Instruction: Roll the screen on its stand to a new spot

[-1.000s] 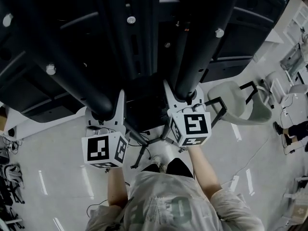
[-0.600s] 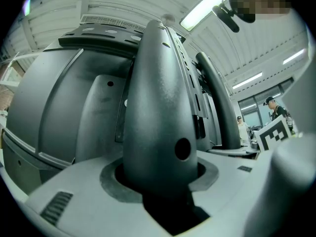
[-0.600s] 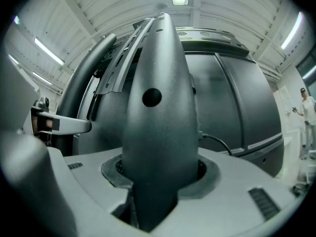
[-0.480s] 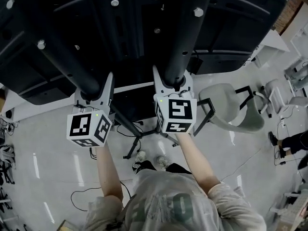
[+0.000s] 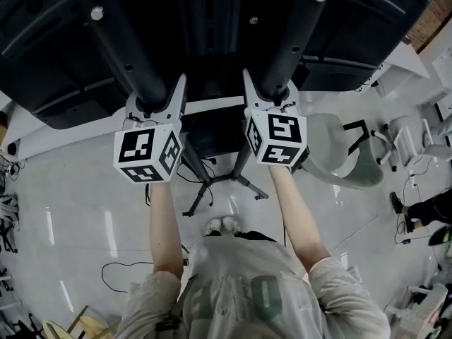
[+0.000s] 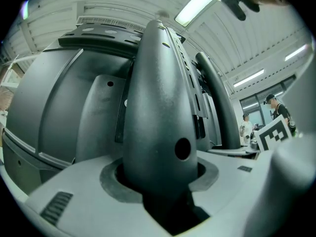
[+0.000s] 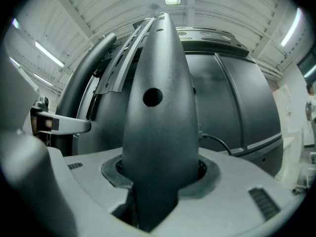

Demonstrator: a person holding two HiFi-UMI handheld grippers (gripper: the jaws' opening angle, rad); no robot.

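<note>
The dark back of the screen [image 5: 212, 20] fills the top of the head view, carried on two thick dark posts. My left gripper [image 5: 152, 103] is shut on the left post [image 5: 123, 44], and my right gripper [image 5: 277, 96] is shut on the right post [image 5: 296, 37]. In the left gripper view the left post [image 6: 158, 107] rises out of the left gripper [image 6: 163, 186], with the pale jaws wrapped round it. The right gripper view shows the same: the right post [image 7: 158, 117] stands clamped in the right gripper [image 7: 158, 186]. Black legs [image 5: 212, 186] spread on the floor below the screen.
A grey chair [image 5: 346, 157] stands close to the right of my right gripper. A white ledge [image 5: 42, 140] runs at the left under the screen. Cables [image 5: 120, 274] lie on the glossy floor at the lower left. A person [image 5: 417, 210] stands at the right edge.
Both grippers have stayed clamped on the posts. The screen, the posts and the person's feet have shifted against the floor and the grey chair over the last second.
</note>
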